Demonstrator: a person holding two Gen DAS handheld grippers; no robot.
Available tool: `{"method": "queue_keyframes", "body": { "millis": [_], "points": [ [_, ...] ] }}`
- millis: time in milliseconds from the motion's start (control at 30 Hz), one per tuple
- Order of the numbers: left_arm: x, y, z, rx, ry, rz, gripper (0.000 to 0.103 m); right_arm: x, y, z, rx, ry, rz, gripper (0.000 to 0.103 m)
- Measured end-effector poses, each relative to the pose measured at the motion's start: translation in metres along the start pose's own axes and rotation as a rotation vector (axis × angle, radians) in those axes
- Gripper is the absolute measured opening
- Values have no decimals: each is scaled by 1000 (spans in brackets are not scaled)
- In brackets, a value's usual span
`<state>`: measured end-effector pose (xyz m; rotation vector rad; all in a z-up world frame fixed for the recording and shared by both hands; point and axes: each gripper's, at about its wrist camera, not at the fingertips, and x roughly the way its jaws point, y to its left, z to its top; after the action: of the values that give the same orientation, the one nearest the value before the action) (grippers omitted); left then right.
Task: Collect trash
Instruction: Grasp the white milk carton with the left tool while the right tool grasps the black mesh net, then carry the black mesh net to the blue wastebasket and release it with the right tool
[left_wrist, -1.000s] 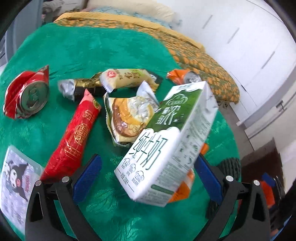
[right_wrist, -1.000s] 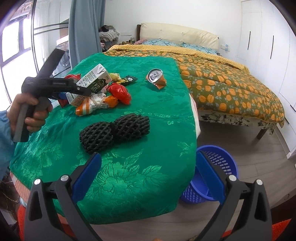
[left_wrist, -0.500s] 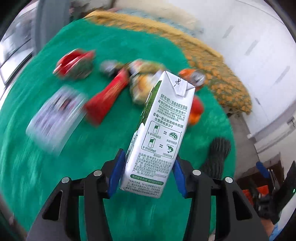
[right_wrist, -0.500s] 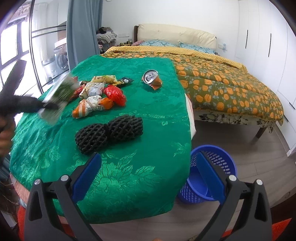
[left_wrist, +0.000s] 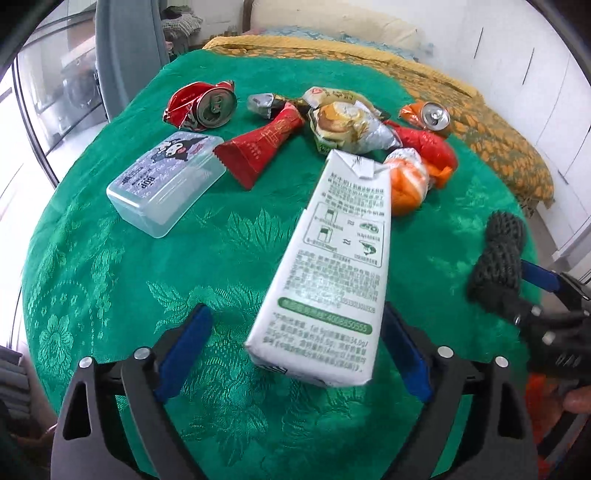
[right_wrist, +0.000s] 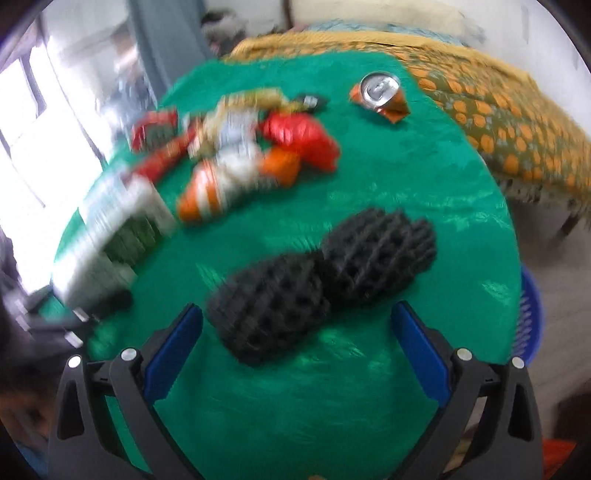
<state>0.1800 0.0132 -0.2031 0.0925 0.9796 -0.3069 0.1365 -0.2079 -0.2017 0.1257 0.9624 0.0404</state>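
At the centre of the left wrist view, a white-and-green milk carton (left_wrist: 332, 258) hung tilted between the blue pads of the left hand-held gripper (left_wrist: 295, 354), its folded top pointing toward the upper part of the frame. The jaws stood wide, with a clear gap between the left pad and the carton; whether the right pad touched it could not be told. Behind it, across the green tabletop (left_wrist: 184, 266), lay the rest of the trash: a crushed red can (left_wrist: 203, 105) at upper left, a clear plastic box (left_wrist: 166, 182) with a cartoon label just below it, a red wrapper (left_wrist: 264, 144) beside the box, a crumpled snack packet (left_wrist: 347, 125) at upper centre, an orange wrapper (left_wrist: 408, 181) just right of the carton's top, and a crushed orange can (left_wrist: 430, 116) at upper right. A black foam net (left_wrist: 500, 258) sat at the right edge, near the right hand-held gripper.

In the blurred right wrist view, the right hand-held gripper (right_wrist: 295, 350) was wide open and held nothing, the black foam net (right_wrist: 321, 284) lying just beyond its pads. A blue basket (right_wrist: 530, 314) showed at the right edge, below the tabletop. The milk carton (right_wrist: 110, 240) appeared as a smear at the left of the frame.
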Motion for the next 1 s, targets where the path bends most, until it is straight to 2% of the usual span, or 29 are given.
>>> {"method": "queue_keyframes", "body": {
  "millis": [167, 233, 333, 467, 567, 633, 767, 800, 867, 933, 967, 1000],
  "points": [
    [6, -10, -3, 61, 11, 52, 97, -12, -33, -17, -40, 0, -71, 98],
    [7, -9, -2, 49, 8, 50, 98, -18, -50, -20, -39, 13, -108, 98],
    [8, -10, -2, 61, 9, 49, 98, -30, -65, -20, -28, 12, -119, 98],
    [-1, -10, -4, 87, 42, 32, 98, -50, -68, -15, -6, -24, -58, 98],
    [-21, -9, 6, 107, -25, -19, 98, -51, -58, -1, 23, -22, 52, 98],
    [-27, -12, 19, 140, -28, -25, 98, -43, -51, 11, 44, -3, 87, 99],
    [-13, -22, 33, 214, 18, -14, 96, -16, -42, 32, 36, 42, 60, 98],
    [-8, -24, 35, 232, 29, -1, 90, -9, -40, 37, 41, 59, 69, 97],
    [-3, -24, 35, 246, 39, 14, 82, -3, -40, 39, 42, 71, 74, 89],
    [-1, -23, 36, 253, 44, 22, 63, 3, -43, 42, 56, 86, 60, 68],
    [0, -22, 37, 255, 45, 24, 56, 4, -45, 43, 63, 93, 57, 54],
    [0, -21, 37, 250, 47, 21, 39, 7, -49, 43, 76, 102, 78, 42]
  ]
}}
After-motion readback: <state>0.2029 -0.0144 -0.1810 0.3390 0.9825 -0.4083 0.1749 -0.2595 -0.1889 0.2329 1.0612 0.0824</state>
